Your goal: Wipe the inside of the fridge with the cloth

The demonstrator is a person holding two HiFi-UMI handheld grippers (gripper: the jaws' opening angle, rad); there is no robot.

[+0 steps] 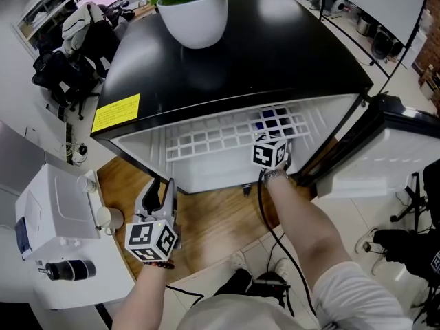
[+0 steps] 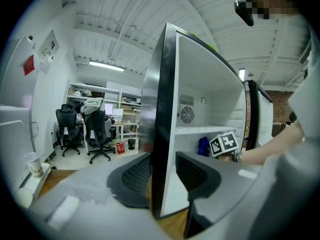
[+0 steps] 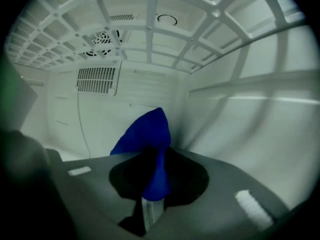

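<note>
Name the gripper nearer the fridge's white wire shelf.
Right. The right gripper, shut on blue cloth, sits beneath the white wire shelf; left gripper clamps the fridge's side wall outside.

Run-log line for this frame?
right gripper: shut on cloth, inside fridge | left gripper: shut on fridge wall | door: open

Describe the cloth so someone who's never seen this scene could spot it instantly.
Look inside the open black mini fridge, under its white wire shelf. The cloth is pinched in the right gripper, the only deep blue thing in there.
</note>
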